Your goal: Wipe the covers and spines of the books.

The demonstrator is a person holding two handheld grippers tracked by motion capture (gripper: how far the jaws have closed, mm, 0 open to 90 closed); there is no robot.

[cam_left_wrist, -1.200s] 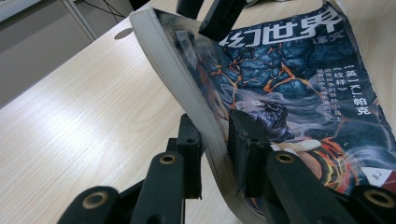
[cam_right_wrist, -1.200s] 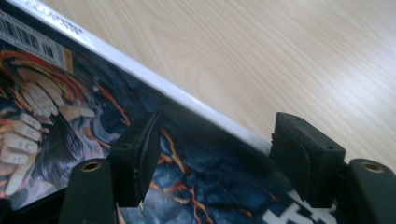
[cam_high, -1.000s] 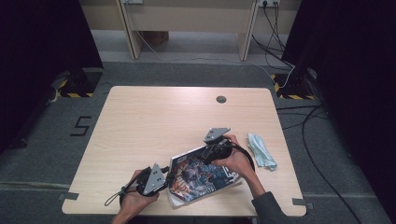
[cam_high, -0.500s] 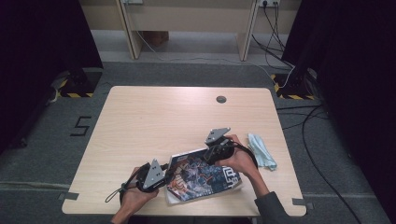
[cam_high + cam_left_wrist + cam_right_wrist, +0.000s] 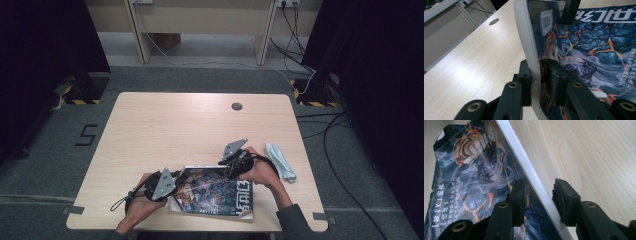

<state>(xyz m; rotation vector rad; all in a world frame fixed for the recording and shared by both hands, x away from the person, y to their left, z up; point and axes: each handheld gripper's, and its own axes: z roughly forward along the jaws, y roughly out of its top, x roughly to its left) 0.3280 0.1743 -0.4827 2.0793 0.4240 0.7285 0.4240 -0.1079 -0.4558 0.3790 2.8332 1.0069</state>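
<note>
Book clamped by left gripper; right gripper closing astride edge.

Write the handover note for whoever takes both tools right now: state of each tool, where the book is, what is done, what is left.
Left tool: shut on the book, clamped on the cover's edge, which bows upward.
Right tool: jaws have just been closing around the book's far edge; one pad is on the cover, the other still apart from the white edge, so no grip yet.
Book: near edge of the table, cover up, between both hands.
Blue cloth: lies right of the book, untouched.
Done: left grip made.
Left: probably finish the right grip, then lift or open the book.
</note>
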